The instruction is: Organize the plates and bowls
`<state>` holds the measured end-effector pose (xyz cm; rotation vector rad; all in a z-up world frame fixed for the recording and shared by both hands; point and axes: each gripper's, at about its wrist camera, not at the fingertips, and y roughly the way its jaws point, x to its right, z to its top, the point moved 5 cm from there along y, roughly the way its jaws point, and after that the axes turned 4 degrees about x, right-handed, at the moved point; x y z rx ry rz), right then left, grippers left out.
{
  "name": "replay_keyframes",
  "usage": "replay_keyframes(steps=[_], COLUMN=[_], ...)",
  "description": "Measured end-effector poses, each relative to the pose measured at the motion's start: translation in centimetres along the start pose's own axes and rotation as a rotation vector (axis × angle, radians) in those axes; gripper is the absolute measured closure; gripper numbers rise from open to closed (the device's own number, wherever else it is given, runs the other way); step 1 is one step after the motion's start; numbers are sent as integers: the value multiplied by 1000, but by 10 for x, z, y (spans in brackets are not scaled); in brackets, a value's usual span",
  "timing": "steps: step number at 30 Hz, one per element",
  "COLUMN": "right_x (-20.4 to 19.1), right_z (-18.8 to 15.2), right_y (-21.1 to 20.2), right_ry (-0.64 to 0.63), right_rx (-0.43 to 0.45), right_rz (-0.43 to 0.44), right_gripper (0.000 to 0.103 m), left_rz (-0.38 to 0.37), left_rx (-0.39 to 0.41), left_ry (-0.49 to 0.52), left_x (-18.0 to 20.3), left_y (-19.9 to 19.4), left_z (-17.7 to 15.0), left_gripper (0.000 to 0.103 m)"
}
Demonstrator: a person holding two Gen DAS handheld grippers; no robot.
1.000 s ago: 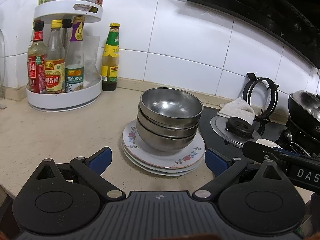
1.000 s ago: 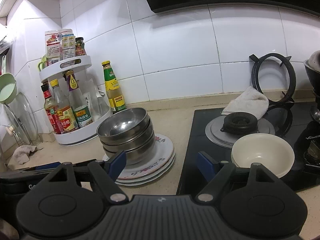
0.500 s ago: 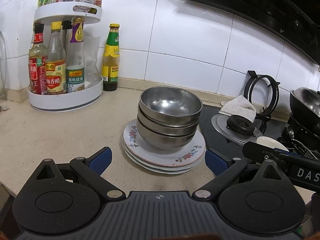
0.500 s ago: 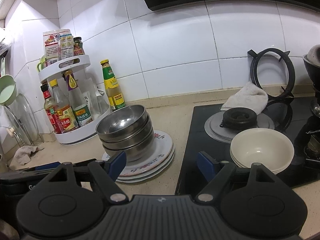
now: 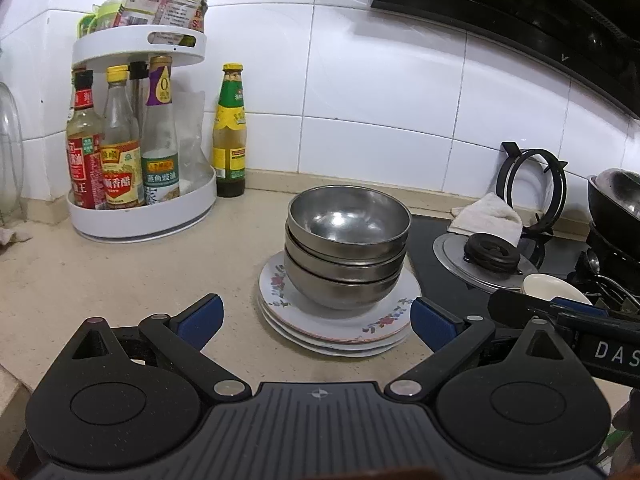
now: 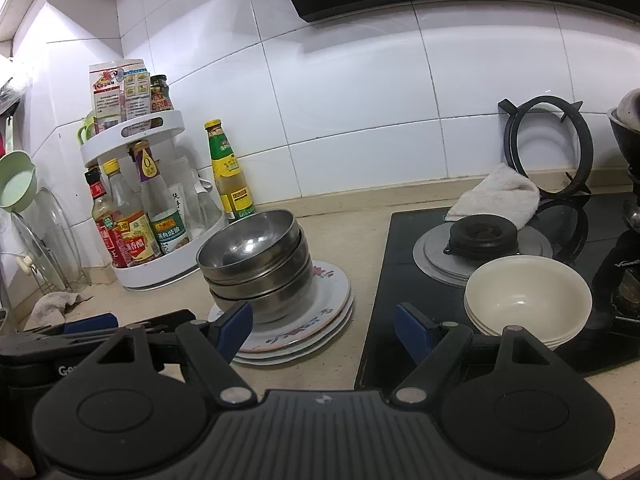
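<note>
Three nested steel bowls (image 5: 346,248) sit on a stack of floral plates (image 5: 384,320) on the beige counter; both show in the right wrist view too, the bowls (image 6: 256,260) and the plates (image 6: 320,320). A stack of cream bowls (image 6: 528,296) rests on the black hob, partly seen in the left wrist view (image 5: 552,286). My left gripper (image 5: 316,320) is open and empty, just in front of the plates. My right gripper (image 6: 324,330) is open and empty, between the plates and the cream bowls.
A white two-tier rack of sauce bottles (image 5: 140,184) stands at the back left with a green-labelled bottle (image 5: 230,132) beside it. A white cloth (image 6: 496,196), a burner (image 6: 482,236), a leaning pan support (image 6: 548,148) and dark pans (image 5: 616,204) are on the hob.
Both grippers have drawn back and risen slightly, so the stacks look a little farther off. Nothing was picked up or moved.
</note>
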<state>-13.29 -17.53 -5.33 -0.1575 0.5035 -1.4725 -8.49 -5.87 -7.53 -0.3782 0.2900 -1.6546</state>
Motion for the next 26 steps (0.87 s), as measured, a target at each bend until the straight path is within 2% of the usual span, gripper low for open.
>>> replay_keyframes(steps=[11,26], right_x=[-2,-8], right_z=[0,2], right_y=[0,-7], right_ry=[-1,13], right_rx=[3,30], right_rz=[5,24], right_gripper=[27,27], left_rz=[22,66], left_rx=[5,136], left_ry=[11,86], left_x=[-1,0], left_y=[-2,-19], left_z=[2,10], left_gripper=[0,0])
